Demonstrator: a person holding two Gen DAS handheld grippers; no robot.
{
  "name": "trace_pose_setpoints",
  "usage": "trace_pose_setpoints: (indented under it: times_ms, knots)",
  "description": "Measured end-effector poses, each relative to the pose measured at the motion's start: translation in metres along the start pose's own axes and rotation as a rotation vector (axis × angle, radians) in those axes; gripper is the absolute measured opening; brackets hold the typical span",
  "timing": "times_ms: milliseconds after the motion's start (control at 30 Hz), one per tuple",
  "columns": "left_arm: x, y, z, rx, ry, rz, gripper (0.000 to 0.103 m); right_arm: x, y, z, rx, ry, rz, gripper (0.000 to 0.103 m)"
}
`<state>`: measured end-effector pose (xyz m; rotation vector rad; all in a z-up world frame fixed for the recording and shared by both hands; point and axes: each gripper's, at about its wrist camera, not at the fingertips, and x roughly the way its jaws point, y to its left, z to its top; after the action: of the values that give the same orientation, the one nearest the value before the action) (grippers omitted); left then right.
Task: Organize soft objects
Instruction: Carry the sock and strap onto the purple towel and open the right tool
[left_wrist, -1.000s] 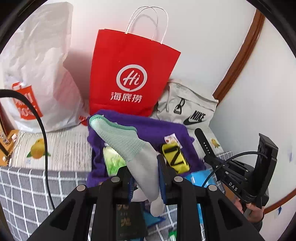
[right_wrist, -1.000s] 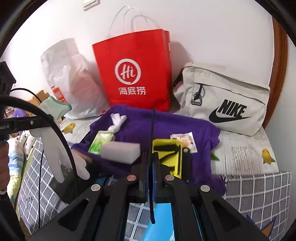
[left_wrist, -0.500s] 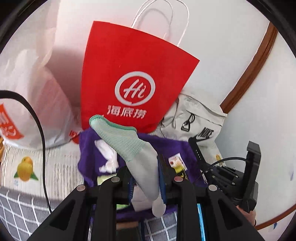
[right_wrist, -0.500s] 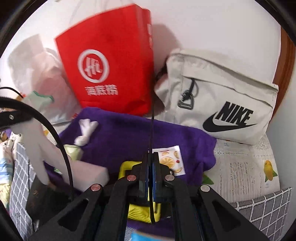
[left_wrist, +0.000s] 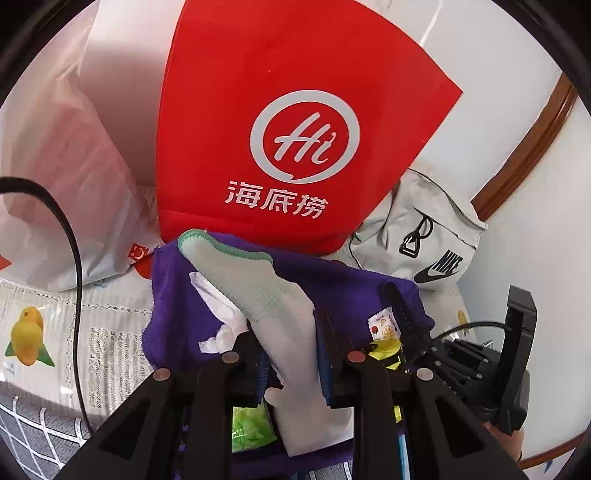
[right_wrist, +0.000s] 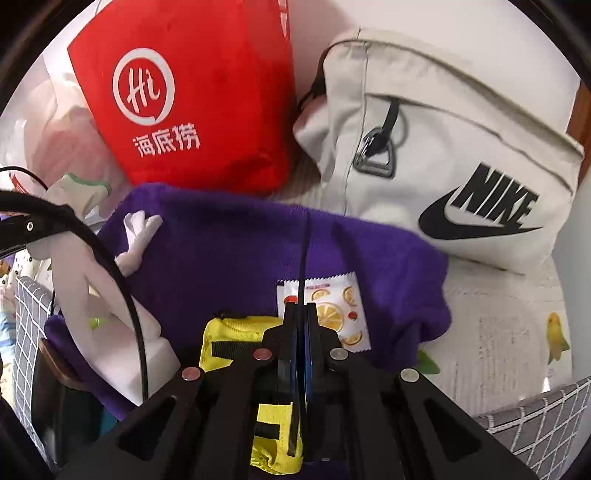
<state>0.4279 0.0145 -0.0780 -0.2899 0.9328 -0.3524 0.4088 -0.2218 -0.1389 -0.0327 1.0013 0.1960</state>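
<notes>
Left wrist view: the left gripper (left_wrist: 291, 363) pinches a glove (left_wrist: 266, 295) at mid-length, its green-trimmed cuff pointing up toward the red bag (left_wrist: 295, 122), its fingers drooping below the jaws. It hangs over the purple cloth (left_wrist: 173, 299), near that cloth's back edge. The glove looks light and limp; a grip at the palm seems safest, since the loose ends will flop.

Right wrist view: the right gripper (right_wrist: 301, 345) has its jaws pressed together on a thin black strap (right_wrist: 305, 258), above a yellow pouch (right_wrist: 236, 332) and a sachet (right_wrist: 332, 299) on the cloth. The Nike bag (right_wrist: 443, 155) sits at the cloth's back right corner.
</notes>
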Motion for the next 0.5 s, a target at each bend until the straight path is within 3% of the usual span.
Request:
trace_pose_setpoints:
  times_ms: [500]
  knots:
    - [0.043, -0.007, -0.012, 0.024, 0.109, 0.046, 0.021, 0.017, -0.015, 0.0, 0.038, 0.052, 0.02, 0.004]
